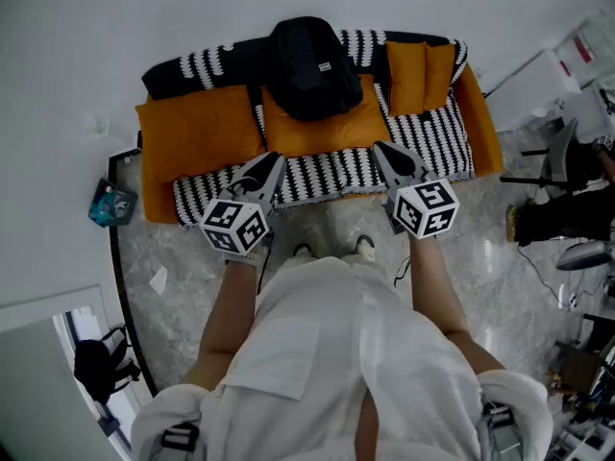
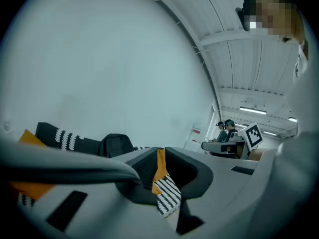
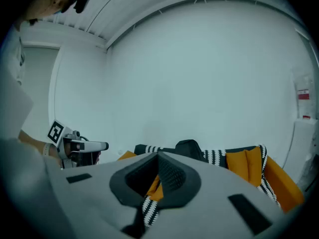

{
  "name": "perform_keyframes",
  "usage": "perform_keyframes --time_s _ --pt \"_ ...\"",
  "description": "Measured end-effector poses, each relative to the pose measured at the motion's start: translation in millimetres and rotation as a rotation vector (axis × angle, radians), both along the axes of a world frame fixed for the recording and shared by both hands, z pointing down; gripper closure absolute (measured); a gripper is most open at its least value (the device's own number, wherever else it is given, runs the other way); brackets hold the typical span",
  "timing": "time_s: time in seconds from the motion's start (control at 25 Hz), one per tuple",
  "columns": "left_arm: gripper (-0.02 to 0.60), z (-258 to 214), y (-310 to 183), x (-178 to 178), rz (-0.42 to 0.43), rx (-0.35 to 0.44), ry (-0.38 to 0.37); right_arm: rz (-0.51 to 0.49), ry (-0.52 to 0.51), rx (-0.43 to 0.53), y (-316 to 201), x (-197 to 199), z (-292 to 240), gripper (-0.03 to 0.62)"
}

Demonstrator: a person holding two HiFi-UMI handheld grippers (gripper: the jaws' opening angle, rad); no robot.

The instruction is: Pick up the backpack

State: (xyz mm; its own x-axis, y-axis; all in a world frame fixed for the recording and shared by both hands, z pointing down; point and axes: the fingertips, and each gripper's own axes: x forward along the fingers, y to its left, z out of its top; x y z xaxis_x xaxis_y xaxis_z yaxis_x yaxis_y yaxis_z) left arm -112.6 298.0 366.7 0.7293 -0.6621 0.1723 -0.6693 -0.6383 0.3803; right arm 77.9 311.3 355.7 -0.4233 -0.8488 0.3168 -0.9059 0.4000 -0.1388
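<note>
Backpack [image 1: 309, 65], black rounded fabric, slumps ahead of the left hand-held gripper [image 1: 276, 160] and right hand-held gripper [image 1: 379, 149], both closed, empty.

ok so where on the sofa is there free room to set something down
Free: the left orange cushion, and the striped seat right of the backpack, in front of the two upright cushions. Crowded: the middle, under the backpack.

Probably a lab staged as a living room: a sofa [image 1: 478, 113] stands against a bare white wall [image 1: 86, 27]. Cables [image 1: 544, 279] trail across the floor [image 1: 183, 248], and people wearing headsets [image 2: 225, 130] work nearby.
</note>
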Motion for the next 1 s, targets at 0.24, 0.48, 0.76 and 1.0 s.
perform_keyframes --time_s 0.24,0.48,0.76,1.0 --pt "0.517 2 -2 -11 -0.004 -0.002 0.001 -0.009 0.008 -0.005 -4 -10 1 0.577" --pt "0.517 2 -4 -26 -0.020 -0.001 0.013 -0.018 0.019 -0.015 -8 -18 4 0.577" --pt "0.517 4 -7 -51 -0.058 -0.008 0.028 0.000 -0.066 -0.005 -18 -21 0 0.577" --pt "0.517 9 -20 -49 -0.074 -0.014 0.022 -0.020 -0.058 -0.012 -38 -16 9 0.576"
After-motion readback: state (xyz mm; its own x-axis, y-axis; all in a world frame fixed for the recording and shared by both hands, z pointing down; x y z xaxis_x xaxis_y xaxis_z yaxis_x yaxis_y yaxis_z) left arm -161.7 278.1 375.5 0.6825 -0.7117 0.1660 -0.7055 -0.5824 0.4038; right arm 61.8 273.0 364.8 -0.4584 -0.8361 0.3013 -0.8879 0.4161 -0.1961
